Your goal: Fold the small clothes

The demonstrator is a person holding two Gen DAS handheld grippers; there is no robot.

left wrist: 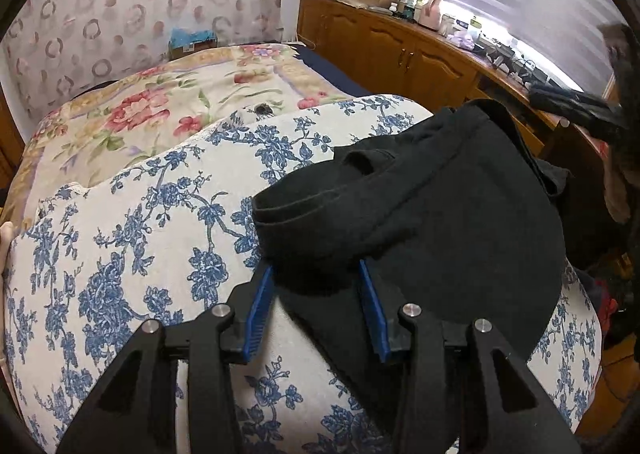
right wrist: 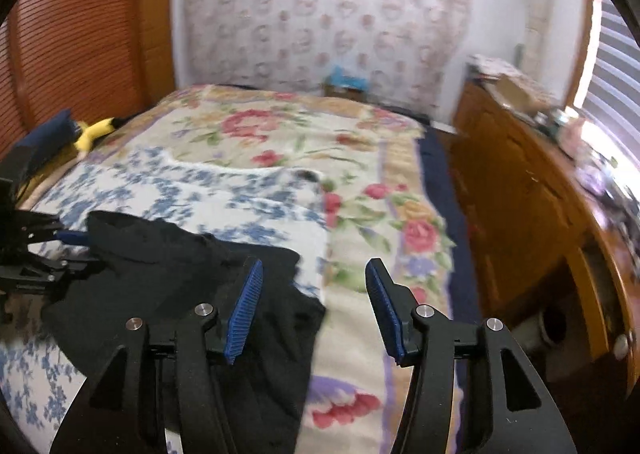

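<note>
A black garment (left wrist: pixel 420 214) lies bunched and partly folded on a white cloth with blue flowers (left wrist: pixel 140 234) spread over the bed. My left gripper (left wrist: pixel 317 278) stands open at the garment's near left edge. The folded fabric lies between its blue pads without being pinched. In the right wrist view the same garment (right wrist: pixel 160 274) lies at lower left, with the left gripper (right wrist: pixel 86 252) at its far left side. My right gripper (right wrist: pixel 314 278) is open over the garment's right edge. Its left pad (right wrist: pixel 244 306) is above the black fabric and its right pad (right wrist: pixel 384 310) above the bedspread.
A floral bedspread (right wrist: pixel 400 214) covers the bed beyond and to the right of the blue cloth. A wooden cabinet (right wrist: pixel 520 194) cluttered with small items runs along the right side under a window. A yellow object (right wrist: pixel 94 132) lies at the bed's far left.
</note>
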